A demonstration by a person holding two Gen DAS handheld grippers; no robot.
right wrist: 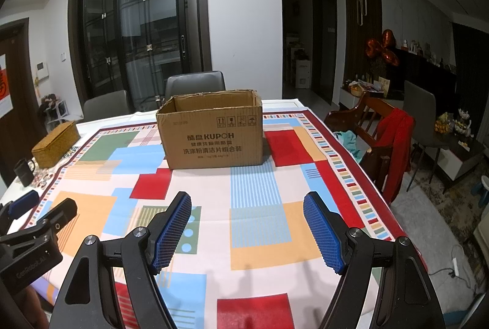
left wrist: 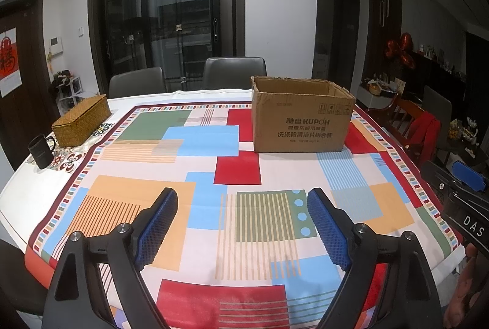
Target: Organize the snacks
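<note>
both tongs hang low over the near edge of the table [left wrist: 171,96], released and holding nothing: the left tongs [left wrist: 243,200] and the right tongs [right wrist: 247,203] each have their blue pads spread wide with only patterned tablecloth [right wrist: 253,225] between them.

the cardboard box [left wrist: 301,121] stands upright and open-topped toward the far side of the table, a little right of centre in the left wrist view. what lies inside it is hidden behind its front wall. no loose snacks show anywhere on the cloth in either view, so where the snacks are cannot be told; they may sit inside the box or out of frame.

at the far left corner a woven basket [left wrist: 81,122] with a closed lid sits just beside a black mug [left wrist: 41,150], both well apart from the box.

judging from this, the work looks to be at its very start or at a pause between items, with nothing in hand. the next move likely calls for finding the snacks first, perhaps by lifting one of the tongs above the box rim to see in, before closing on anything.
</note>
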